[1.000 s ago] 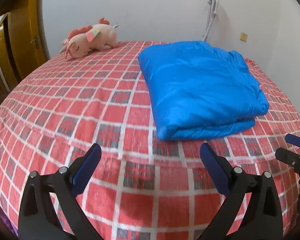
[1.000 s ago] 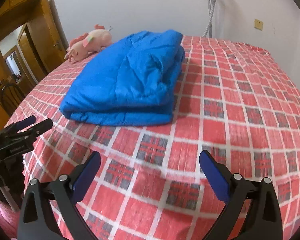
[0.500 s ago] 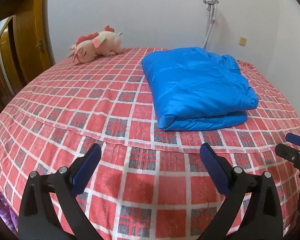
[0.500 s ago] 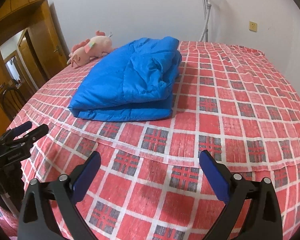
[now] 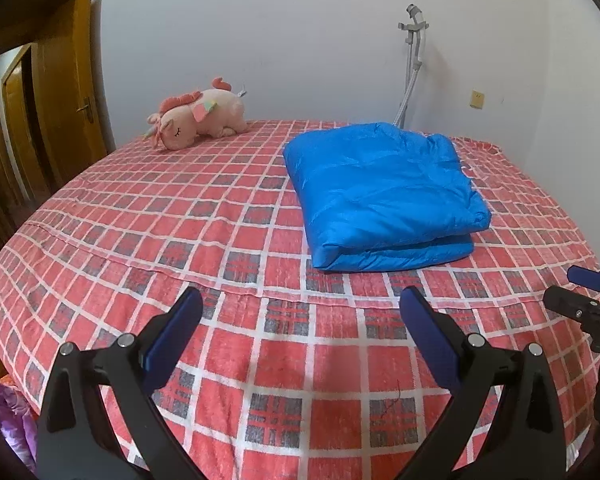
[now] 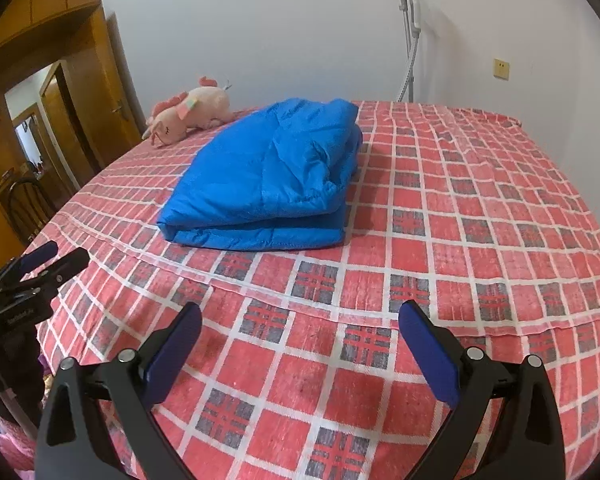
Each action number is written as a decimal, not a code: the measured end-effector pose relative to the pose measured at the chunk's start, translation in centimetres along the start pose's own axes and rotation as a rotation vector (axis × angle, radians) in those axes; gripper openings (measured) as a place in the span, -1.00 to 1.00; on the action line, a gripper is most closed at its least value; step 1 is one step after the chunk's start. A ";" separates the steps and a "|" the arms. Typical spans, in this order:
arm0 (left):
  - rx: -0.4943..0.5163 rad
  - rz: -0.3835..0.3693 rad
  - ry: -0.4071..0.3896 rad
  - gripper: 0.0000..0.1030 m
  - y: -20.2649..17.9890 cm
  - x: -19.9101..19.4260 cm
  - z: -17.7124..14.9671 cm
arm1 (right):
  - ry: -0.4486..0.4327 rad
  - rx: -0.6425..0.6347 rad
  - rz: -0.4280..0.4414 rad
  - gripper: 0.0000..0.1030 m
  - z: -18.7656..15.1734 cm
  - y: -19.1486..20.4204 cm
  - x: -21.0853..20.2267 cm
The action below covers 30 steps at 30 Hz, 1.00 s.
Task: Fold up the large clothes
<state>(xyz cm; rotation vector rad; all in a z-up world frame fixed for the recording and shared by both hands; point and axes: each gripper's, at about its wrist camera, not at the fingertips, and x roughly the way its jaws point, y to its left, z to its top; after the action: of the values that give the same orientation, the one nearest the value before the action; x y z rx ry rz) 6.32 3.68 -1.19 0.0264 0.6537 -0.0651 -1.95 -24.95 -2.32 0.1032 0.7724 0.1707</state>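
Blue padded jacket (image 5: 384, 196) lies folded into a thick rectangular bundle on the red checked bedspread (image 5: 180, 240), right of the bed's middle and well apart from the pink plush toy (image 5: 198, 118) by the wall. Left gripper (image 5: 300, 328) and right gripper (image 6: 300, 332) both hover over the near bed edge, jaws spread wide, holding nothing, clear of the bundle. Risk, as judged: the puffy upper layer, already bulging at its right side, may spring open or slide off if nudged or re-gripped carelessly.
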 end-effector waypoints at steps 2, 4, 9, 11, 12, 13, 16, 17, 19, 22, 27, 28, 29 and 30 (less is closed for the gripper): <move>0.003 0.001 -0.006 0.90 0.0 -0.4 0.0 | -0.007 -0.005 0.003 0.92 0.0 0.2 -0.5; 0.004 0.003 -0.012 0.90 0.0 -0.7 0.0 | -0.012 -0.010 0.003 0.92 0.0 0.3 -0.7; 0.006 0.005 -0.022 0.90 -0.1 -1.4 -0.1 | -0.024 -0.017 0.005 0.92 -0.2 0.6 -1.4; 0.008 0.005 -0.024 0.90 -0.1 -1.7 -0.1 | -0.027 -0.020 0.006 0.92 -0.3 0.7 -1.6; 0.009 0.003 -0.025 0.90 -0.1 -1.7 -0.1 | -0.030 -0.022 0.007 0.92 -0.3 0.8 -1.8; 0.010 0.003 -0.028 0.90 -0.2 -1.9 -0.2 | -0.031 -0.023 0.007 0.92 -0.4 0.8 -1.9; 0.014 0.001 -0.034 0.90 -0.3 -2.2 -0.2 | -0.035 -0.025 0.011 0.92 -0.4 0.9 -2.1; 0.016 0.002 -0.036 0.90 -0.3 -2.2 -0.2 | -0.036 -0.026 0.013 0.92 -0.5 0.9 -2.2; 0.018 0.004 -0.037 0.90 -0.3 -2.3 -0.2 | -0.037 -0.028 0.016 0.92 -0.5 1.0 -2.2; 0.020 0.004 -0.035 0.90 -0.4 -2.3 -0.3 | -0.037 -0.030 0.022 0.92 -0.6 1.1 -2.3; 0.020 0.005 -0.032 0.90 -0.4 -2.4 -0.3 | -0.038 -0.030 0.021 0.92 -0.7 1.1 -2.4; 0.020 0.005 -0.032 0.90 -0.4 -2.4 -0.3 | -0.038 -0.029 0.022 0.92 -0.8 1.2 -2.4; 0.020 0.004 -0.031 0.90 -0.4 -2.4 -0.3 | -0.038 -0.029 0.022 0.92 -0.7 1.2 -2.4; 0.020 0.003 -0.031 0.90 -0.4 -2.4 -0.3 | -0.038 -0.030 0.022 0.92 -0.8 1.2 -2.4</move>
<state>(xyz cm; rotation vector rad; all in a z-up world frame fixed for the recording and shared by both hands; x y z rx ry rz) 4.19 3.41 0.04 0.0456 0.6221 -0.0687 -4.32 -24.23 -1.03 0.0869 0.7306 0.2008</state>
